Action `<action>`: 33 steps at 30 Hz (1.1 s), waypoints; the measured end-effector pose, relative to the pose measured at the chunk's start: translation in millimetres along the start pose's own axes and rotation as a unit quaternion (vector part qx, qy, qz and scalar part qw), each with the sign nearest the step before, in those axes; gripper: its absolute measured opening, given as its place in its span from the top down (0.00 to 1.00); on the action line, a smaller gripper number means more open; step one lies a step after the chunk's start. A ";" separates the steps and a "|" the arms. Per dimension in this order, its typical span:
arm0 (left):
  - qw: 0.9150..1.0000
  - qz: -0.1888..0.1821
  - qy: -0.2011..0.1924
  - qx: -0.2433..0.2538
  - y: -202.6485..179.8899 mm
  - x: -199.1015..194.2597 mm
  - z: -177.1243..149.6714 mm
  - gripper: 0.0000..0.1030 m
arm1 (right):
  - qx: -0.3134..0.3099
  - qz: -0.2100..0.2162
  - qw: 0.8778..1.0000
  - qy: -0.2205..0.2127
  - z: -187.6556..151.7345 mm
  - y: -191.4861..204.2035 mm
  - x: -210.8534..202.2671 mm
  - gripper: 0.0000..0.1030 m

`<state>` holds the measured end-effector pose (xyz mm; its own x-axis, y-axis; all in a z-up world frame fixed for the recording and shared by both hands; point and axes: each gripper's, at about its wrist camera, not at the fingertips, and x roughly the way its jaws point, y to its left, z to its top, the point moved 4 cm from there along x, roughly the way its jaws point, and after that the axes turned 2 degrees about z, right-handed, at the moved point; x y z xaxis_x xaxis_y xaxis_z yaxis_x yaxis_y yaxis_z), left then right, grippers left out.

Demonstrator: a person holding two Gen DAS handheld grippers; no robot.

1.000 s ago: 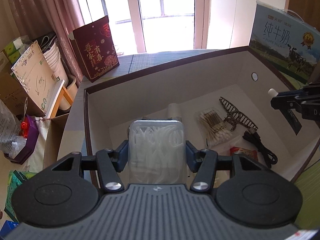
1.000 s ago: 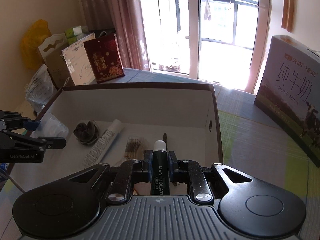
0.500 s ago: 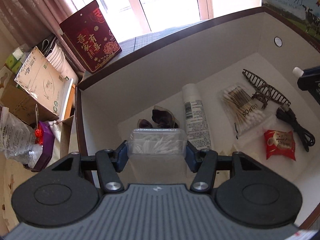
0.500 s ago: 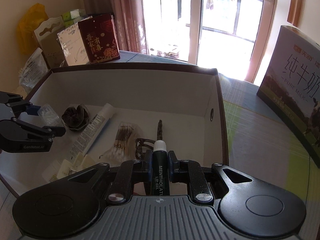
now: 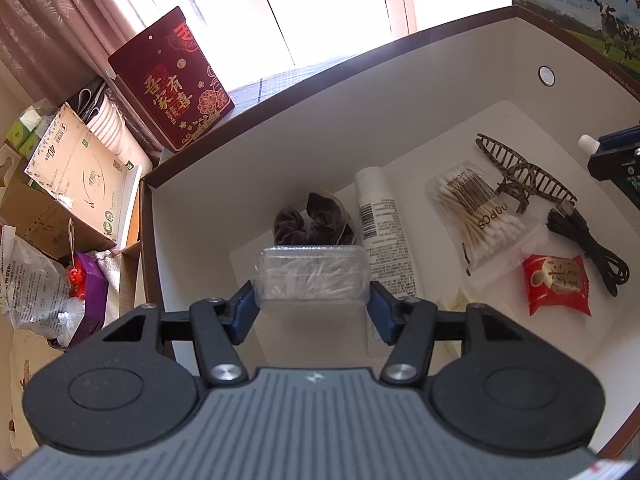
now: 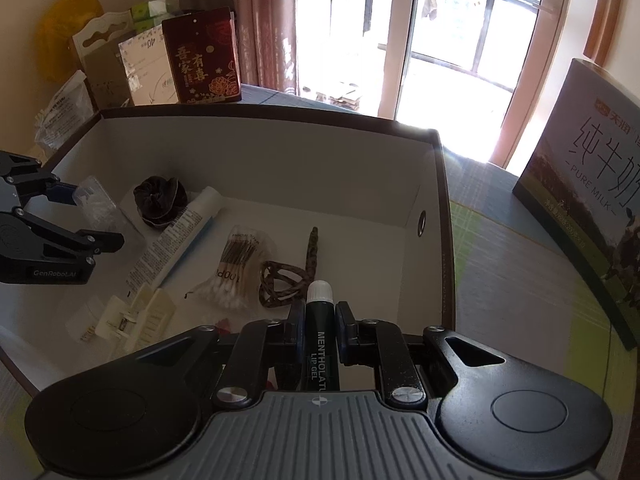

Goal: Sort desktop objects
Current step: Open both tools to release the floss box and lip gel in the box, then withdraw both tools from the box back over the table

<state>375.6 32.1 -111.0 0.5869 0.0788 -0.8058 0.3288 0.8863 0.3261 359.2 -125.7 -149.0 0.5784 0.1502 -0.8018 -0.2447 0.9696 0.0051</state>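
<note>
- Storage box (image 5: 280, 152): rectangular, white card walls, dark brown rim; holds velvety scrunchie (image 5: 312, 220), white tube (image 5: 384, 232), bagged cotton swabs (image 5: 480, 212), openwork hair claw (image 5: 520, 168), black cable (image 5: 588, 244)
- Left tool (image 5: 312, 308): jaws opening, clear plastic case (image 5: 312, 276) of white picks between, lying crosswise, low in box
- Right tool (image 6: 318, 332): clamped on dark lip gel tube (image 6: 319, 336), white cap pointing forward over box's near right corner

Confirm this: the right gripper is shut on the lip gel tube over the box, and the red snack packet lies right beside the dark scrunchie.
Not quite. The red snack packet lies far from the dark scrunchie, beside the black cable, as the left wrist view shows. The right gripper is shut on the lip gel tube over the box.
</note>
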 end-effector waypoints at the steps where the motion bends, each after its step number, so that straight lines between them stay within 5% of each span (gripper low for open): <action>1: 1.000 -0.001 0.000 -0.001 -0.2 -0.6 -0.3 0.45 | -0.007 -0.003 1.000 0.002 -0.7 1.1 0.6 0.88; 10: 1.000 -0.004 -0.006 -0.003 -2.1 -6.7 -2.7 0.37 | -0.068 -0.037 0.997 0.022 -8.0 11.2 8.8 0.88; 23: 1.000 0.000 -0.004 -0.013 -2.4 -11.2 -9.8 0.27 | -0.042 -0.008 0.999 0.028 -14.4 12.7 0.0 0.83; 26: 1.000 0.001 -0.008 -0.020 -2.5 -15.9 -10.8 0.25 | -0.043 0.015 0.999 0.024 -18.1 19.5 -6.2 0.63; 30: 0.999 -0.001 -0.017 -0.031 -3.8 -28.0 -12.4 0.18 | -0.045 0.015 0.999 0.001 -22.1 31.8 -19.6 0.12; 33: 0.999 0.005 -0.029 -0.041 -4.2 -42.2 -13.8 0.14 | -0.036 0.015 0.999 -0.017 -24.2 34.7 -30.6 0.02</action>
<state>339.2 31.3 -85.2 0.6335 0.0638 -0.7711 0.2616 0.9202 0.2910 314.3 -101.3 -138.7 0.5957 0.1861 -0.7814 -0.3173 0.9482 -0.0161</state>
